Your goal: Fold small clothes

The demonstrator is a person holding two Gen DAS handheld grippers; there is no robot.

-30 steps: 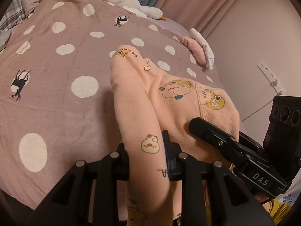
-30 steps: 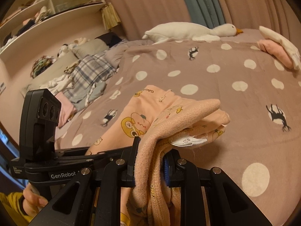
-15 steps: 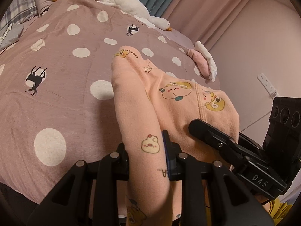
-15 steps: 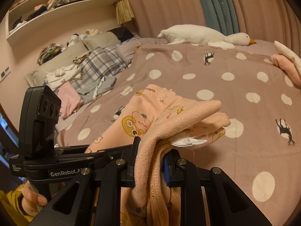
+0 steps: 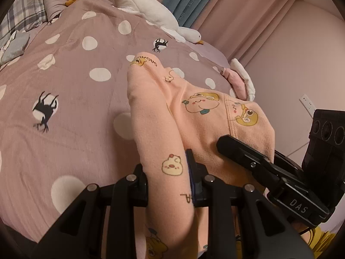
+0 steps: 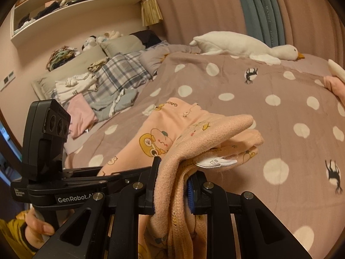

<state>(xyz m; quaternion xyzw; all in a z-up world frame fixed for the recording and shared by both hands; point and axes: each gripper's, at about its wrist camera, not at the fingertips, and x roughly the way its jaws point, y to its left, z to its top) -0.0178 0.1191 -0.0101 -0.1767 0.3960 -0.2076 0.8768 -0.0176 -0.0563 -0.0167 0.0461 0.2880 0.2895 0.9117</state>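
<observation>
A small peach garment (image 5: 194, 116) with cartoon animal prints lies partly on the dotted bedspread, its near end lifted. My left gripper (image 5: 170, 179) is shut on one folded edge of it. My right gripper (image 6: 172, 185) is shut on a bunched edge of the same garment (image 6: 207, 133), with a white care label (image 6: 215, 162) sticking out. The right gripper shows in the left wrist view (image 5: 265, 168) beside the cloth. The left gripper shows in the right wrist view (image 6: 64, 185), held by a hand.
The mauve bedspread (image 5: 71, 99) with white dots spreads ahead. A white goose plush (image 6: 241, 45) lies at the far edge. Pink and white folded clothes (image 5: 239, 79) sit at the right. Pillows and loose clothes (image 6: 97, 82) pile at the left. A wall shelf (image 6: 71, 2) hangs above.
Both grippers have risen and tilted with the garment still held; more of the bed and the far wall shows. The grip has not changed.
</observation>
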